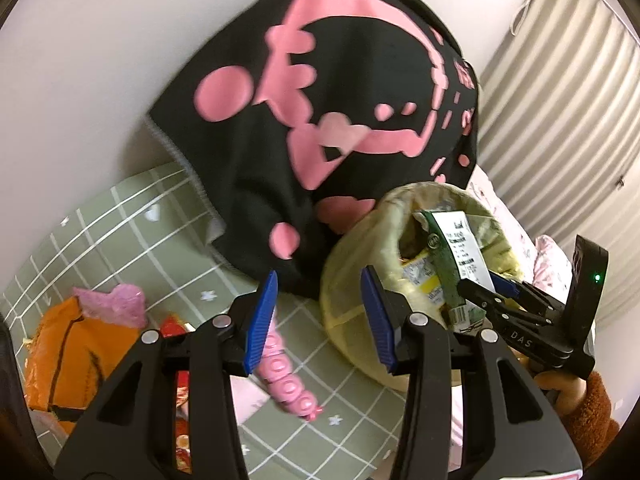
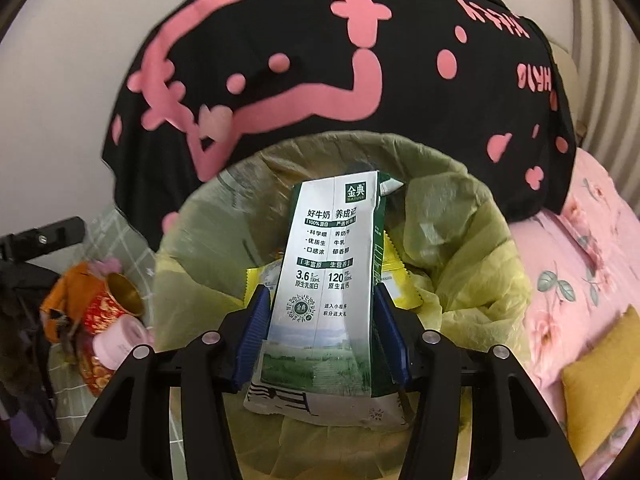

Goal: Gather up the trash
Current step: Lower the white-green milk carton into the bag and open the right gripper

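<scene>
Right gripper (image 2: 320, 336) clamps a milk carton (image 2: 328, 280), frame centre, over the lined bin (image 2: 460, 240) | left gripper (image 1: 320, 320) gapes empty, lower centre | step: disposal | next, likely: release carton into bin

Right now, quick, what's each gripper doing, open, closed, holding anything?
Left gripper: open, holding nothing, beside the trash bin.
Right gripper: closed on the milk carton, over the bin's opening.
</scene>
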Demonstrator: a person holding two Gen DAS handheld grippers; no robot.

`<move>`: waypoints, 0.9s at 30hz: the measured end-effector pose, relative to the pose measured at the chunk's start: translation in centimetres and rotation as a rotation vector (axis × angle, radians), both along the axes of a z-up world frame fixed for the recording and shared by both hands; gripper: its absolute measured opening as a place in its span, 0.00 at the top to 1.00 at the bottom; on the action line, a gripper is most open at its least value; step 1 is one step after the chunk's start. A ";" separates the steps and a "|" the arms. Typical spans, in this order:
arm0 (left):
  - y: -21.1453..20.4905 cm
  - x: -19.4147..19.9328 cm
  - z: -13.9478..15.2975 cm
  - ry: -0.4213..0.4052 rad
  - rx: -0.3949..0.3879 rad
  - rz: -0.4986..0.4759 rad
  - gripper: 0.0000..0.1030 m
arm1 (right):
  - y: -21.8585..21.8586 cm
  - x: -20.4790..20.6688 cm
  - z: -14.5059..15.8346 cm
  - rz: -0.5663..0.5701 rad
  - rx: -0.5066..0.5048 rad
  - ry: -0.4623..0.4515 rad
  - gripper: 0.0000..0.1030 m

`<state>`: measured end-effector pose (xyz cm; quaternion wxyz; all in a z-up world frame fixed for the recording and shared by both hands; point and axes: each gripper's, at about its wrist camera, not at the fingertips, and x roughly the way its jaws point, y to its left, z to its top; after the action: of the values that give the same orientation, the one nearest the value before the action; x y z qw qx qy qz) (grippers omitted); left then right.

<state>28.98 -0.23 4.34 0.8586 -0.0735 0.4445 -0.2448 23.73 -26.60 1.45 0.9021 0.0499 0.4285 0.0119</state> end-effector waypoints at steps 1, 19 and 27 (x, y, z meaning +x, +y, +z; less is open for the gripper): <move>0.4 0.2 -0.2 0.007 -0.003 0.004 0.60 | 0.3 0.0 -0.1 -0.010 -0.009 0.007 0.52; 5.8 -1.4 -1.3 -0.108 -0.016 0.076 0.55 | 1.5 -6.7 5.3 -0.129 -0.050 -0.185 0.49; 13.6 -6.9 -2.6 -0.102 0.045 0.330 0.55 | 5.2 -9.2 3.6 0.045 0.013 -0.138 0.49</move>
<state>22.07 13.38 1.78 0.9100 -0.1140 0.3875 -0.0938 14.55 -21.42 5.03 0.9285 0.0453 0.3665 0.0382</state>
